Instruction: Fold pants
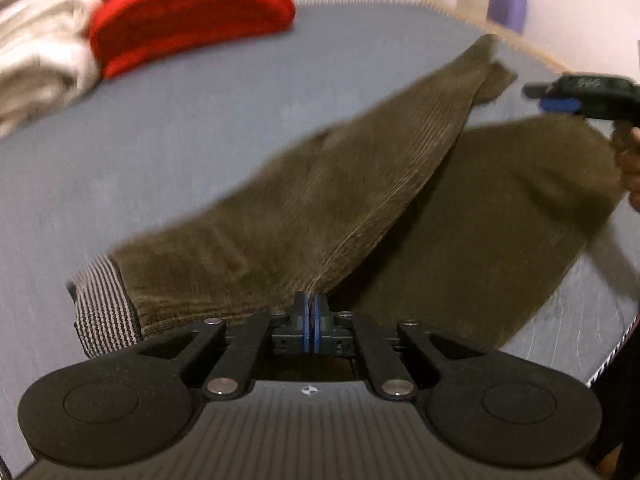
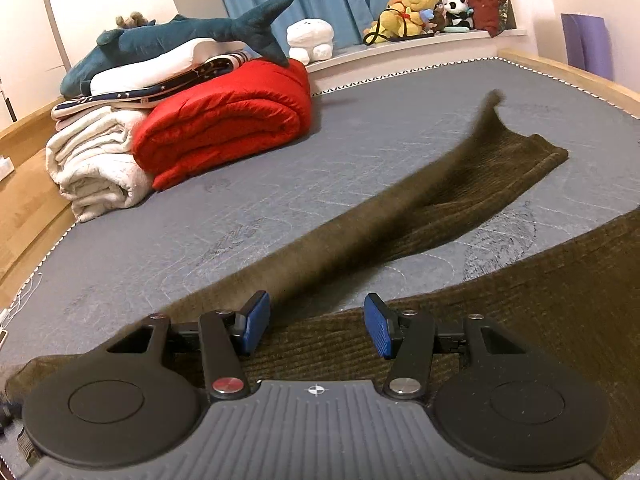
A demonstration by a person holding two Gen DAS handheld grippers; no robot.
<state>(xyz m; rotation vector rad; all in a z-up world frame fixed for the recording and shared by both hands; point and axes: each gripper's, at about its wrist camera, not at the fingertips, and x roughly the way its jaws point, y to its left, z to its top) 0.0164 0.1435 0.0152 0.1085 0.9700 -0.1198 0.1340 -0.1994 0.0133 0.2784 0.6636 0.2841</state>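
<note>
Brown corduroy pants (image 1: 320,208) lie spread on a grey mattress (image 1: 180,140). My left gripper (image 1: 311,308) is shut on a fold of one leg, and that leg stretches up and away to the right, blurred by motion. A striped waistband lining (image 1: 104,308) shows at the left. In the right wrist view the lifted leg (image 2: 340,240) crosses the mattress (image 2: 240,220) diagonally. My right gripper (image 2: 316,322) stands open just above the flat part of the pants (image 2: 520,300), with nothing pinched between its blue pads (image 2: 378,330). It also shows at the left view's right edge as the right gripper (image 1: 560,98), held by a hand (image 1: 628,160).
A rolled red duvet (image 2: 224,128) and a folded white blanket (image 2: 96,156) sit at the mattress's far left, with a shark plush (image 2: 192,32) on top. Soft toys (image 2: 412,8) line the sill under blue curtains. A wooden bed frame (image 2: 560,68) edges the mattress, with a purple mat (image 2: 588,44) beyond.
</note>
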